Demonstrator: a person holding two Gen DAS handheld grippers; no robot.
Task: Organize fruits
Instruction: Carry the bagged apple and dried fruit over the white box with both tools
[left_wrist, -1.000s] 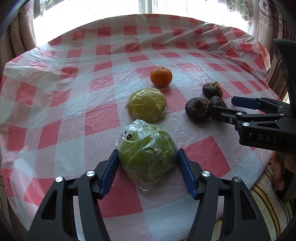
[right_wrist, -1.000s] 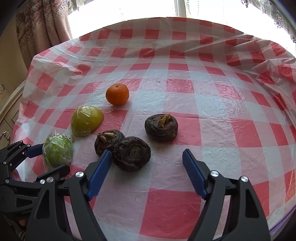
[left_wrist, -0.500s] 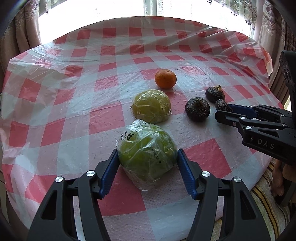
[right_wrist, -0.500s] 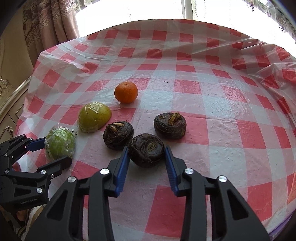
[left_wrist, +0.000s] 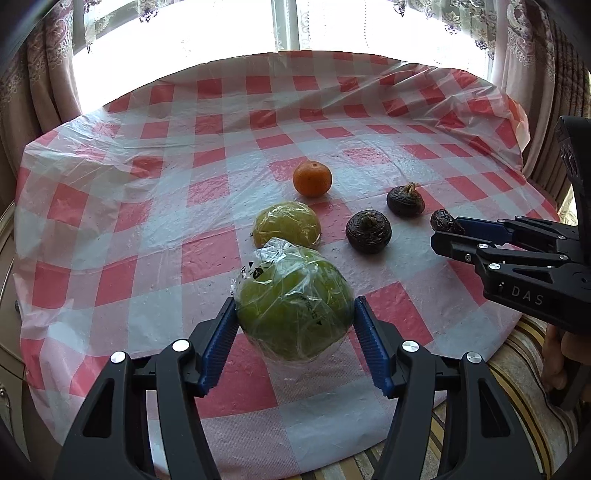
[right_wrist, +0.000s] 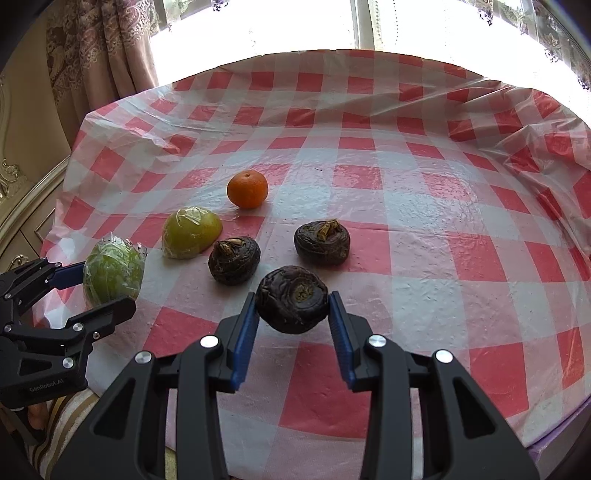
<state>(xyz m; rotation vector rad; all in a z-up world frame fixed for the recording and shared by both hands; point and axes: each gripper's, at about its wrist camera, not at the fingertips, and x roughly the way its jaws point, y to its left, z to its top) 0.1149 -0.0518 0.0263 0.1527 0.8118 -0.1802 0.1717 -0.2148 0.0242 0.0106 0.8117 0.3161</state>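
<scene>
My left gripper (left_wrist: 293, 325) is shut on a green fruit wrapped in plastic (left_wrist: 293, 304) and holds it off the table; it also shows in the right wrist view (right_wrist: 112, 271). My right gripper (right_wrist: 291, 314) is shut on a dark brown wrinkled fruit (right_wrist: 291, 299), lifted above the cloth; in the left wrist view only its end (left_wrist: 443, 221) shows. On the table lie a wrapped yellow-green fruit half (left_wrist: 286, 225), an orange (left_wrist: 312, 177) and two more dark fruits (left_wrist: 367, 230) (left_wrist: 404, 199).
The round table has a red-and-white checked cloth under clear plastic (right_wrist: 424, 206), creased at the far right. Curtains (right_wrist: 103, 55) and a bright window stand behind it. A striped cushion (left_wrist: 524, 354) lies below the table's near edge.
My right gripper closed on the nearest dark fruit and lifted it. My left gripper raised the wrapped green fruit. Both views pulled back and up from the table.
</scene>
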